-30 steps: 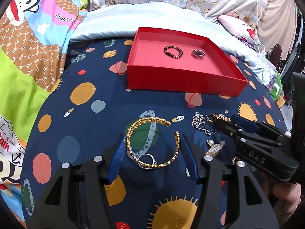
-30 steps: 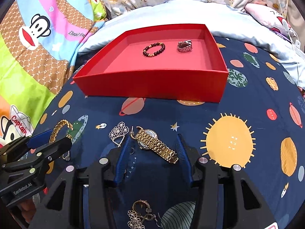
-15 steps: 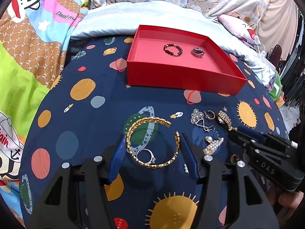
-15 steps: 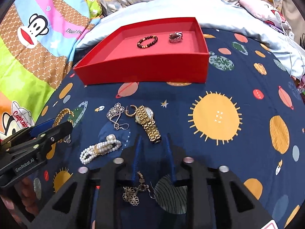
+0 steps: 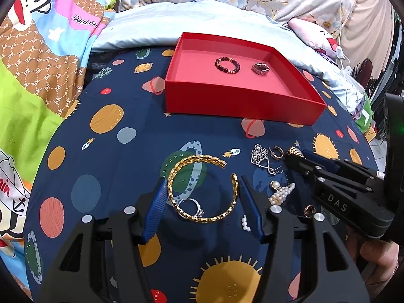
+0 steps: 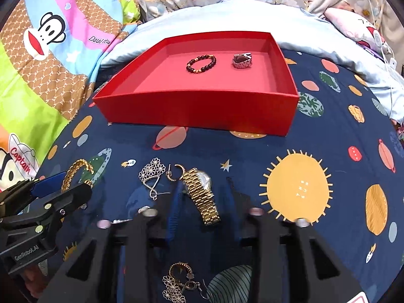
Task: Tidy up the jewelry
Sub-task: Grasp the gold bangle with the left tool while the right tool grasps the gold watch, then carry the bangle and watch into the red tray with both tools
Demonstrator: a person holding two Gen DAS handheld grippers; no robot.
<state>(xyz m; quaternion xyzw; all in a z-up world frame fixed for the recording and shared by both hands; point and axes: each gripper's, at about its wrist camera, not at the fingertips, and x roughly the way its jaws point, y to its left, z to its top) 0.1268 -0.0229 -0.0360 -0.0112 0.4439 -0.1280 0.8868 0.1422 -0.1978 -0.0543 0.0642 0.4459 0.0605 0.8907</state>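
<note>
From the left wrist view, the left gripper point(image 5: 202, 194) stood about half open over the space-print bedspread point(image 5: 106, 156), its blue fingers point(image 5: 157, 207) straddling the gold bangle point(image 5: 202, 186) without clearly pressing on it. A silver ring point(image 5: 193, 205) lay inside the bangle's near curve. A pearl piece point(image 5: 281, 192) and a silver flower earring point(image 5: 260, 154) lay to the right, near the right gripper point(image 5: 295, 155). Toward the bedspread's far edge sat the red box point(image 5: 234, 101), holding a beaded bracelet point(image 5: 226, 63) and a dark-stoned ring point(image 5: 260, 68).

From the right wrist view, the right gripper point(image 6: 203, 199) had just been closing, its jaws standing either side of the gold watch point(image 6: 202, 192), whose band lay between them; whether the pads pressed on it could not be told. Gold flower earrings point(image 6: 180, 281) lay nearer the camera.
</note>
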